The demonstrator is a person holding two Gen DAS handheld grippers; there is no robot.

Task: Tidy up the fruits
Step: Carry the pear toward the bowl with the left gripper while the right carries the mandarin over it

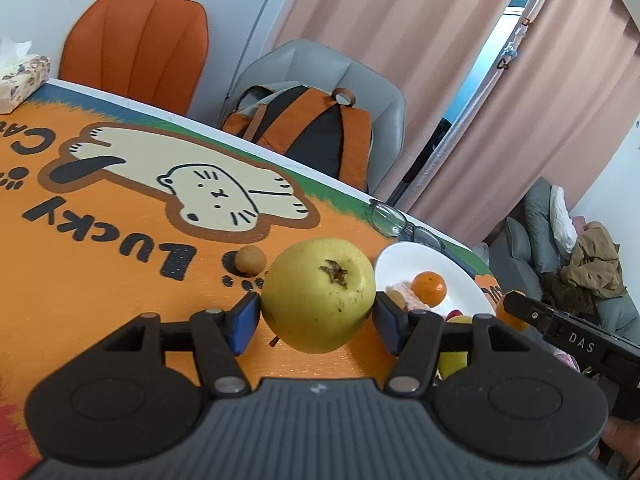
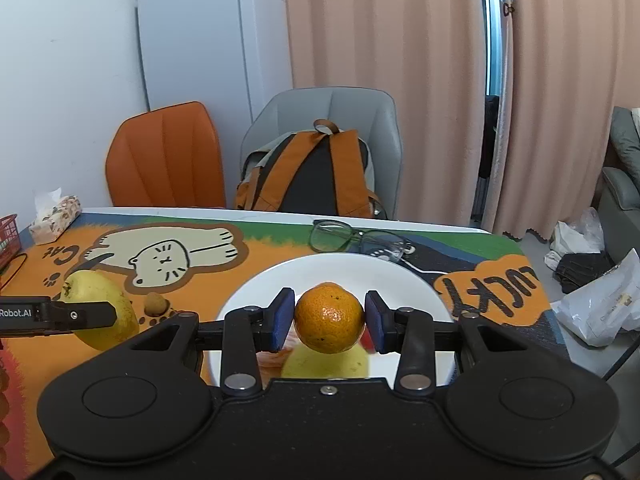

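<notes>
My left gripper (image 1: 317,316) is shut on a large yellow fruit (image 1: 318,294), held above the orange cat mat by its blue pads. In the right wrist view that fruit (image 2: 100,308) hangs at the left, beside a small brown longan (image 2: 155,303) on the mat. My right gripper (image 2: 329,322) is shut on a mandarin (image 2: 329,318) above the white plate (image 2: 400,280). On the plate (image 1: 416,258) lie another mandarin (image 1: 429,289), peeled segments (image 1: 404,296) and a yellow fruit (image 2: 324,364), partly hidden.
Glasses (image 2: 356,238) lie just behind the plate. A tissue box (image 2: 54,220) and a red basket (image 2: 8,236) stand at the far left. Behind the table are an orange chair (image 2: 164,156) and a grey chair holding a backpack (image 2: 312,172).
</notes>
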